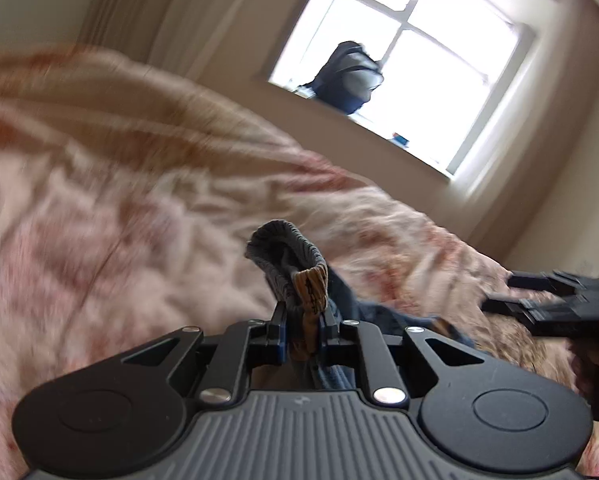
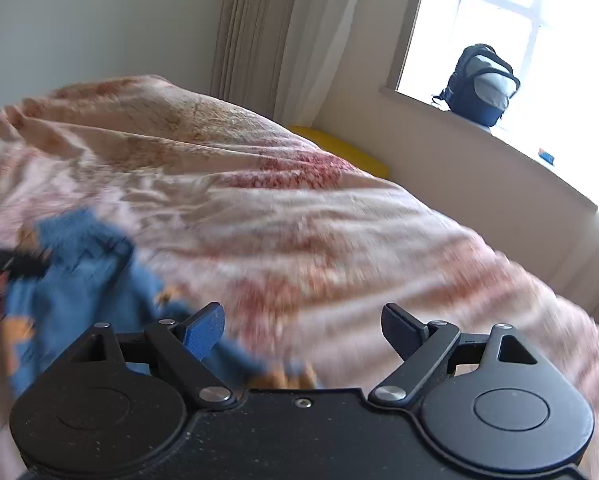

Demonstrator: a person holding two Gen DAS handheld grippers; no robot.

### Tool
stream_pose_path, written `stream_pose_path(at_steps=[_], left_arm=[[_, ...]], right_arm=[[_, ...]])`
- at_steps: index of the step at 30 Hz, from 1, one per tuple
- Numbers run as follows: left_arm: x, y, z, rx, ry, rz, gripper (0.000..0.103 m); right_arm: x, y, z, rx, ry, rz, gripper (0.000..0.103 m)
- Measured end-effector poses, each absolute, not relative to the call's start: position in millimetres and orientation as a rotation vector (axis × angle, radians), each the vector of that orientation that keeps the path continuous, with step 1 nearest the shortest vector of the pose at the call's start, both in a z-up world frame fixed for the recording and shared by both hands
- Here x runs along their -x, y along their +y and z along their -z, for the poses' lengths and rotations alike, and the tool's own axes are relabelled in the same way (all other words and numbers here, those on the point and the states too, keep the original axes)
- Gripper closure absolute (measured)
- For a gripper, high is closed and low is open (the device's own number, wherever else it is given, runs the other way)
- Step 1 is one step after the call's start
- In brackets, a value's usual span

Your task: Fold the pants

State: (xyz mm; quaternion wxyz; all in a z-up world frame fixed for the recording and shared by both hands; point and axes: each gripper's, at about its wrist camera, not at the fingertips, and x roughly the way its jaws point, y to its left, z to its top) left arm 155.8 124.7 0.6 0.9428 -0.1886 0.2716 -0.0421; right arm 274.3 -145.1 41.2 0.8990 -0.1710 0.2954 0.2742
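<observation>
The pants (image 2: 79,264) are blue with orange patches and a grey ribbed band (image 1: 287,256). My left gripper (image 1: 303,312) is shut on that band and an orange strip, holding them up over the bed. The rest of the pants hangs and lies bunched at the left of the right wrist view. My right gripper (image 2: 303,332) is open and empty, above the bed just right of the pants. It also shows at the right edge of the left wrist view (image 1: 539,296). The left gripper (image 2: 11,262) shows as a dark shape at the left edge of the right wrist view.
A pink and cream floral bedspread (image 2: 299,216) covers the bed. A window (image 1: 411,60) with a dark backpack (image 2: 483,84) on its sill lies beyond the bed. Curtains (image 2: 267,32) hang by the wall. Something yellow (image 2: 339,148) lies between bed and wall.
</observation>
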Motion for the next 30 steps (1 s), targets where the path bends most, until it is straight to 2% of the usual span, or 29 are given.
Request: stream_pose_path(at_steps=[5,12,14,18,23,24,26,28,30], left_arm=[[-146,76,-47,0.249,0.468,0.186,0.088],[-135,-52,-84,-0.044,0.402,0.426,0.088],[-130,-95,-78,-0.126,0.407,0.508,0.088],[-120,-177,-41,-0.306,0.444,0.606,0.088],[-117,-231,23,-0.436,0.514,0.662,0.085],[-116,-234,31,-0.453,0.531,0.662,0.084],[-113,-227,42,-0.456,0.536,0.659,0.073],[-108,-217,43,-0.445,0.534,0.652,0.046],[-106,-209,44,-0.428,0.537,0.624,0.043]], right_arm=[[-196,-227,-57,0.237,0.554,-0.501,0.005],[-140,-329,-55,-0.039,0.495,-0.330,0.004],[-138,-354,-56,-0.099,0.489,-0.311,0.001],[-140,-395,-54,-0.204,0.490,-0.279,0.001],[-144,-419,-35,-0.270,0.533,-0.307,0.001],[-146,-421,-29,-0.280,0.549,-0.326,0.001],[-152,-420,-15,-0.300,0.591,-0.379,0.001],[-157,-417,-4,-0.321,0.625,-0.433,0.001],[-162,-411,3,-0.322,0.651,-0.475,0.004]])
